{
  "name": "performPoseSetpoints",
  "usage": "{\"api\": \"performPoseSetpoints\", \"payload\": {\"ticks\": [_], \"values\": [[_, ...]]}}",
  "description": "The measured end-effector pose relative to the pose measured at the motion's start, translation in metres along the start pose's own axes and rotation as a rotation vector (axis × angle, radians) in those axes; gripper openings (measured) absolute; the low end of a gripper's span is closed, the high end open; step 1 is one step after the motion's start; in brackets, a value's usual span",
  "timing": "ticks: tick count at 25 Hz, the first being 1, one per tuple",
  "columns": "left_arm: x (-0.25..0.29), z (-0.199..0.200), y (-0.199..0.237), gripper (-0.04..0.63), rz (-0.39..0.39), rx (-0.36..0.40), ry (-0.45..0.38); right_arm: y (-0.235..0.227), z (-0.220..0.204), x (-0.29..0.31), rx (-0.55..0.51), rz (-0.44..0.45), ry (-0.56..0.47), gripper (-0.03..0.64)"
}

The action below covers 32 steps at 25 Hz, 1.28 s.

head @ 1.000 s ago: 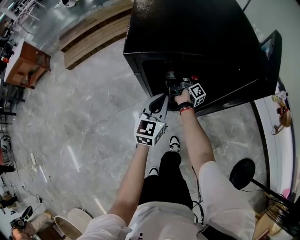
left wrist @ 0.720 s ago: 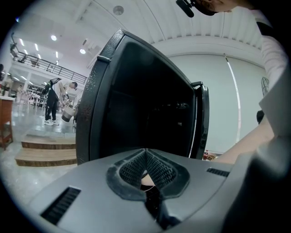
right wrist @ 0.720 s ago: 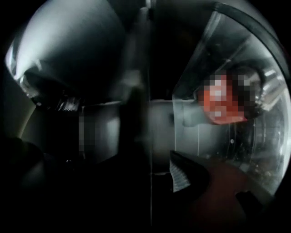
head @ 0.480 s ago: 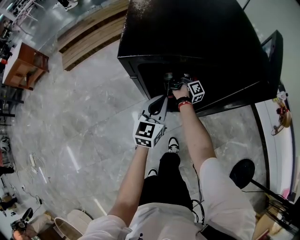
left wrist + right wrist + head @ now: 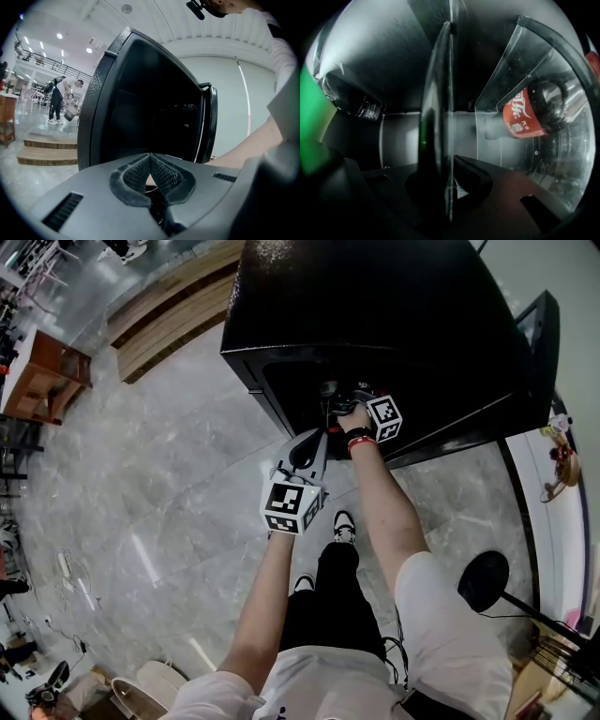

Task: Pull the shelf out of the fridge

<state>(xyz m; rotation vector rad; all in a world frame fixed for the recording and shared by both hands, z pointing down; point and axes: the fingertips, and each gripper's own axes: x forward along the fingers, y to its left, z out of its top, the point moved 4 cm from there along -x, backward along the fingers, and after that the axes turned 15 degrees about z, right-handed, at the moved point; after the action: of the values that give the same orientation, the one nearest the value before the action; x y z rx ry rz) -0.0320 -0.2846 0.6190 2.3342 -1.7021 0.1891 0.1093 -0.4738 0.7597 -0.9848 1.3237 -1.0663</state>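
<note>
A black fridge (image 5: 394, 315) stands open on the grey floor, its door (image 5: 539, 343) swung to the right. My right gripper (image 5: 339, 401) reaches into the dark opening. In the right gripper view a glass shelf (image 5: 440, 117) runs edge-on between the jaws of my right gripper (image 5: 449, 187), which are closing onto its front edge. A cola bottle (image 5: 525, 115) with a red label lies beyond the glass. My left gripper (image 5: 309, 442) hangs just outside the fridge, below the opening. In the left gripper view my left gripper (image 5: 150, 161) is shut and empty, pointing at the fridge (image 5: 140, 103).
Wooden steps (image 5: 178, 306) run along the floor left of the fridge, with a wooden cabinet (image 5: 42, 371) further left. A black round stand base (image 5: 485, 585) sits at the right. A dark bottle (image 5: 351, 105) lies inside at the left. People (image 5: 56, 101) stand far off.
My right gripper has gone a little deeper into the fridge opening. The left gripper has drifted slightly up and left with it.
</note>
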Motion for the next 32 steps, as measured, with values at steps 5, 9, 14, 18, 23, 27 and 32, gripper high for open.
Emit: {"api": "performPoseSetpoints", "payload": {"ticks": [5,9,14,18,23,27,32], "values": [[-0.005,0.000,-0.002,0.017,-0.001,0.004,0.000,0.000,0.001,-0.003,-0.006,0.001,-0.002,0.031],[-0.006,-0.001,-0.003,0.017,-0.006,0.004,0.008,0.001,0.003,-0.003,-0.006,0.001,-0.004,0.029],[-0.008,-0.002,-0.002,0.017,0.003,-0.003,0.010,0.003,-0.001,-0.005,-0.004,0.001,0.006,0.029],[-0.009,-0.005,-0.002,0.017,0.006,-0.011,0.013,0.003,0.003,-0.006,-0.006,0.001,0.003,0.028],[-0.016,-0.006,0.002,0.017,0.014,-0.007,0.031,0.005,0.001,-0.011,-0.005,-0.006,0.004,0.029],[-0.022,-0.007,0.004,0.017,0.017,-0.003,0.056,0.005,0.002,-0.015,-0.008,-0.005,-0.001,0.029],[-0.027,-0.004,0.007,0.017,0.023,-0.004,0.072,0.005,0.001,-0.019,-0.009,-0.005,-0.001,0.029]]}}
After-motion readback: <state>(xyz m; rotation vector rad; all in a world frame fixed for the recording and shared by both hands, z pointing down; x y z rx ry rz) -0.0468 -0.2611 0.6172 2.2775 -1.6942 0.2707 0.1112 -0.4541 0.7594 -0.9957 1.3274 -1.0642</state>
